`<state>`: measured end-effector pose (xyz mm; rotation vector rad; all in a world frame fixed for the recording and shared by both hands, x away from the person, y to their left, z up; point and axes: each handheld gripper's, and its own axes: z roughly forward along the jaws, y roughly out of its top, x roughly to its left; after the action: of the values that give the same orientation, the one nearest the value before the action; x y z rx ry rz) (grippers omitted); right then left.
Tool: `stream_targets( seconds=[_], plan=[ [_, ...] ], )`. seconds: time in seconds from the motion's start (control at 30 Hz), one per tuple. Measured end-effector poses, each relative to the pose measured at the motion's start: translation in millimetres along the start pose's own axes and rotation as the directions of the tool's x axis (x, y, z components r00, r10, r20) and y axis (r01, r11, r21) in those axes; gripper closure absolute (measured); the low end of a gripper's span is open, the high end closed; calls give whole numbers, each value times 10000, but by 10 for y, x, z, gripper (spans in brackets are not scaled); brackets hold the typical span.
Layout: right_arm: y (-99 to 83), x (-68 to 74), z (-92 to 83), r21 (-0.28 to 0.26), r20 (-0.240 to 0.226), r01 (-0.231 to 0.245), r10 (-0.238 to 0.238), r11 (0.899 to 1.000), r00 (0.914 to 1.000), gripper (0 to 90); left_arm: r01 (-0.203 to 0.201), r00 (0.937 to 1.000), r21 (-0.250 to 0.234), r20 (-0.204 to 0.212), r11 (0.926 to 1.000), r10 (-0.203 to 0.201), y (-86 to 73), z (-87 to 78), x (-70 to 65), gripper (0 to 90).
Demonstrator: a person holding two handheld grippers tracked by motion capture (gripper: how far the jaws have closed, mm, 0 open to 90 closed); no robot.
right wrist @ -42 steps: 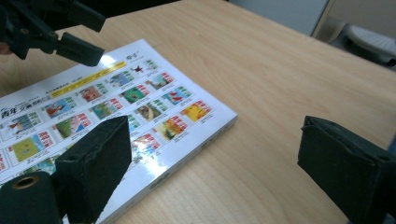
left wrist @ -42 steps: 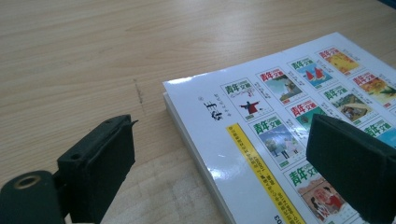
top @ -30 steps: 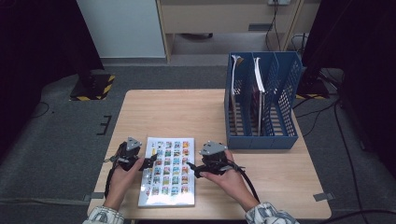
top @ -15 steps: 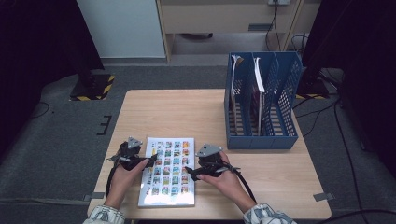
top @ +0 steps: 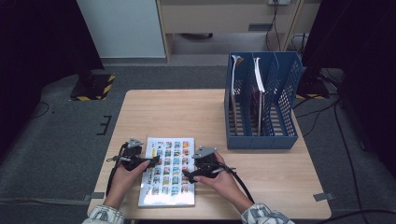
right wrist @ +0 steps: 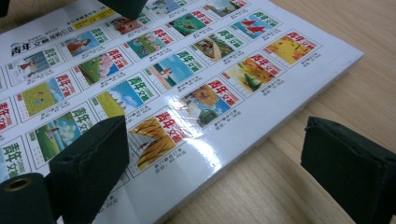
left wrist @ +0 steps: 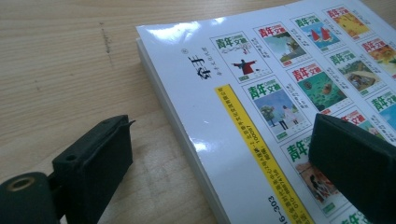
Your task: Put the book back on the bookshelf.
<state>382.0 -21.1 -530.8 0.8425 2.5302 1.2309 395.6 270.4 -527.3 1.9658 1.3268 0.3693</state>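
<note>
a magazine (top: 168,171) lies flat on the wooden desk (top: 196,116), near its front edge, its cover printed with rows of small pictures. the left tool (top: 150,162) sits at the magazine's left edge, jaws apart, one over the bare desk and one over the cover. the right tool (top: 187,173) sits at the right edge, jaws also apart and straddling that edge. a blue file rack (top: 261,105) holding a few books stands well apart at the desk's far right.
</note>
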Motion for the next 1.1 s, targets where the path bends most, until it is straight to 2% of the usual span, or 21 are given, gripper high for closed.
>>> stream_targets(
  seconds=[0.07, 0.1, 0.23, 0.33, 0.43, 0.47, 0.57, 0.67, 0.77, 0.93, 0.97, 1.03, 1.1],
  plan=[
    [-1, -4, 15, -29, -58, -70, 70, 10000, 10000, 79, 218, 9995, 67, 231, 9997, -220, -11, 10, 5, 57],
    [-5, -7, 19, 22, -189, -255, 255, 9997, 9995, 80, 172, 9995, 85, 245, 9998, -174, -10, 10, 1, 54],
    [-8, -7, 25, 7, -250, -289, 289, 9996, 9993, 80, 124, 9994, 26, 337, 9999, -125, -16, 18, -15, 53],
    [-12, -9, 32, -28, -292, -394, 393, 9992, 9988, 78, -131, 9979, -20, 635, 9999, 132, -18, 38, -59, 54],
    [-17, -25, 33, 56, -407, -493, 495, 9988, 9979, 75, -194, 9980, 48, 606, 9998, 191, -11, 49, -90, 41],
    [-23, -25, 51, -26, -468, -714, 712, 9974, 9964, 73, -176, 9979, 38, 622, 9998, 174, -12, 49, -89, 41],
    [-18, -38, 65, 81, -616, -886, 889, 9960, 9941, 73, -142, 9981, 28, 599, 9999, 140, -12, 50, -94, 40],
    [-20, -42, 73, 86, -622, -940, 943, 9955, 9936, 73, -99, 9980, -5, 626, 10000, 99, -13, 60, -101, 33],
    [-17, -42, 83, 215, -753, -1267, 1279, 9917, 9889, 73, -176, 9978, -61, 634, 9998, 180, -16, 80, -118, 1],
    [-12, -24, 90, 258, -737, -1190, 1206, 9926, 9900, 69, -208, 9975, -92, 667, 9997, 214, -17, 75, -109, 24],
    [-10, -16, 96, 241, -710, -1224, 1238, 9922, 9898, 63, -122, 9978, -77, 645, 9999, 126, -12, 60, -94, 56],
    [-7, -8, 99, 276, -715, -1257, 1273, 9917, 9893, 56, 305, 9971, -63, 701, 9995, -300, -1, 34, -62, 92],
    [-7, -4, 104, 227, -687, -1275, 1288, 9916, 9893, 56, 356, 9978, -47, 562, 9994, -353, 2, 24, -67, 128]
  ],
)
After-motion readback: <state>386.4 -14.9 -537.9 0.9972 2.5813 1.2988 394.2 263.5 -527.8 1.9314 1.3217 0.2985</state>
